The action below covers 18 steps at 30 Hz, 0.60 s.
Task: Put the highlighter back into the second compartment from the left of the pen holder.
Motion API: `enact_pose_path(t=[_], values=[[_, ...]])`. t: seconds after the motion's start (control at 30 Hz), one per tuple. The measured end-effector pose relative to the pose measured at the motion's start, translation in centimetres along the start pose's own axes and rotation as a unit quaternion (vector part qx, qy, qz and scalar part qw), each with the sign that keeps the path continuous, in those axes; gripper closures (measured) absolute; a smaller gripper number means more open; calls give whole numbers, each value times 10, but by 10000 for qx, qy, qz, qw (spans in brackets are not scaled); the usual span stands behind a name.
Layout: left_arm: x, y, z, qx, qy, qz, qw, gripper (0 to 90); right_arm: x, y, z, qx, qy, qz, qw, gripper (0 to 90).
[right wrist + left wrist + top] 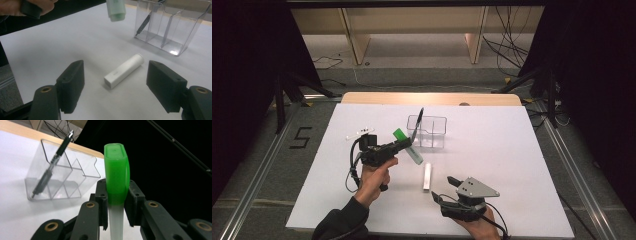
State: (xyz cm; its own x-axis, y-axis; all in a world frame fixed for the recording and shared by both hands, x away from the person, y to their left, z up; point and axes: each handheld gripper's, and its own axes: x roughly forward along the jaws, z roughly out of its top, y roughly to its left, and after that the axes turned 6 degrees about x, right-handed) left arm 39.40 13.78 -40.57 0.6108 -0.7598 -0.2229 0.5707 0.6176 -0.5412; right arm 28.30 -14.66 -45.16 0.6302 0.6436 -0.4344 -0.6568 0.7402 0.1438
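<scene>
Black pen [417,126] leaning in clear organizer [432,131]; white table [512,165].

Green-capped marker [116,182] lower end cut off below.

Black "5" on the floor [300,138]

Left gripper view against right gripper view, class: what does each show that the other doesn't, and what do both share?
The left gripper view alone shows the green cap of the green-capped tube, clamped in the left hand-held gripper. The right gripper view alone shows a white tube lying on the table before the open right hand-held gripper. Both share the clear organizer with a black pen leaning inside it.
</scene>
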Motion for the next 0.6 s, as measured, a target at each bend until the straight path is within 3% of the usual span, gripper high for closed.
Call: enact_pose_path(t=[0.27,0.6], values=[[7,2,18,204,-121,147,9996,749,-3,-4,-4,85,24,-16,10000,299],[26,4,34,294,-131,251,9992,749,-8,-6,-6,111,23,-22,9999,282]])
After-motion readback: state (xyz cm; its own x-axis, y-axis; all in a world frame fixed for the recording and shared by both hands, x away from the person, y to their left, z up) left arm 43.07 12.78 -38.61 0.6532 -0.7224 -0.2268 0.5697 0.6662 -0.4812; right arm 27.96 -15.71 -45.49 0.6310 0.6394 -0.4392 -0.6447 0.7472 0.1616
